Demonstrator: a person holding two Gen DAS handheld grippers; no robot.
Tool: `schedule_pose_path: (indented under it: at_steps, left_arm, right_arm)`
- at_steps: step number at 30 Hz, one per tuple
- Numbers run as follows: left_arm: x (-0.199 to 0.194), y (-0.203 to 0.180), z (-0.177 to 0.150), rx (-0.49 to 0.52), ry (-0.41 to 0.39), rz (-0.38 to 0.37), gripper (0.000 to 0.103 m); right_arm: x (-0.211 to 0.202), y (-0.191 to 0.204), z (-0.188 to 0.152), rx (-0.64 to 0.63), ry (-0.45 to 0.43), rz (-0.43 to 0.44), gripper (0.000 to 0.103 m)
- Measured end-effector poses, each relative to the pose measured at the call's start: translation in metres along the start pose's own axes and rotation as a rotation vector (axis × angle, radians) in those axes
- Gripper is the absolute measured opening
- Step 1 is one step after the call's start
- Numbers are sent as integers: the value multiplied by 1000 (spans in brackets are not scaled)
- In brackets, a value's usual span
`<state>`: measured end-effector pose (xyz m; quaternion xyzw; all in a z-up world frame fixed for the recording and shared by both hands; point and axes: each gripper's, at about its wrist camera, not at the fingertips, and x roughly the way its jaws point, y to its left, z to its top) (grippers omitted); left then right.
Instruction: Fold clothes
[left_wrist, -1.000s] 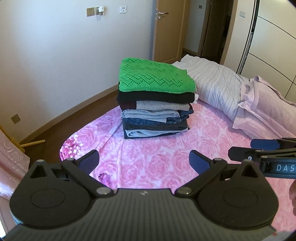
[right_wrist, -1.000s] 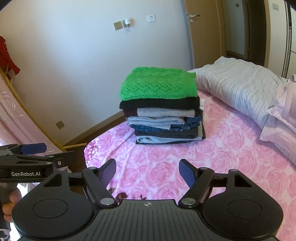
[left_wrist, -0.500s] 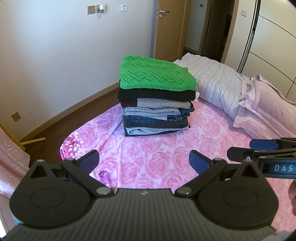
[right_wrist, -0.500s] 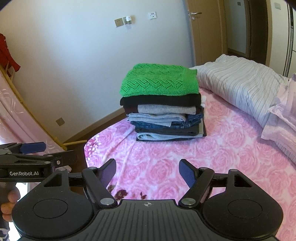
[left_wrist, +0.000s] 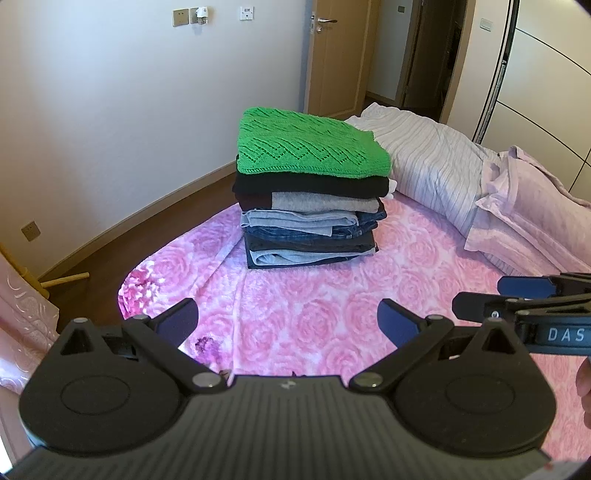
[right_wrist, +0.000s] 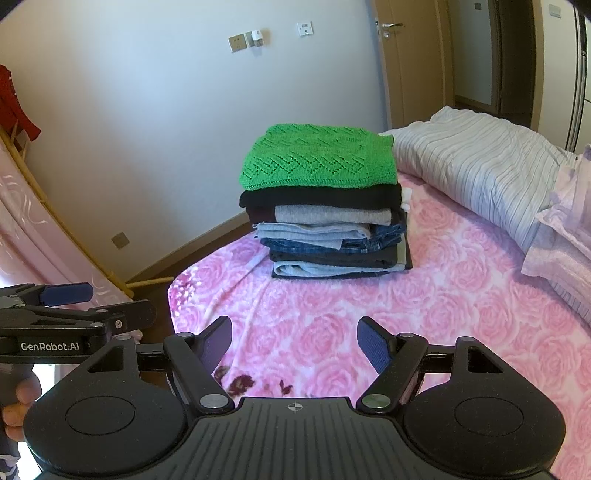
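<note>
A bedroom with pale walls and a wooden door holds a bed spread with a pink rose-patterned blanket (left_wrist: 332, 306), where a striped grey-white duvet (left_wrist: 432, 162) lies bunched toward the far right. On the blanket, well ahead of both grippers, stands a neat stack of folded clothes (right_wrist: 328, 225): a bright green openwork knitted sweater (left_wrist: 310, 147) on top, then a black garment, a grey one, and several denim pieces beneath. The left gripper (left_wrist: 288, 325) hangs over the bare blanket with its jaws spread wide and nothing between them. The right gripper (right_wrist: 295, 343) is likewise wide open and empty, beside the left. No unfolded garment shows on the blanket in either view, so the folding looks finished or nearly so; whether more clothes wait out of view cannot be told.
</note>
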<state>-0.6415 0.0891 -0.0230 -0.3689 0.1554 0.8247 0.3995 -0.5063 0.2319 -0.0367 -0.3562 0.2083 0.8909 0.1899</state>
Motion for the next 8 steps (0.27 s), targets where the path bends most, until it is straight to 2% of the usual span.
schedule_pose_path:
  at_steps: [8]
  left_arm:
    - [1,-1,-5,-1,8,-7,102]
  right_arm:
    - [-3,1,-6,-4,1,-13,72]
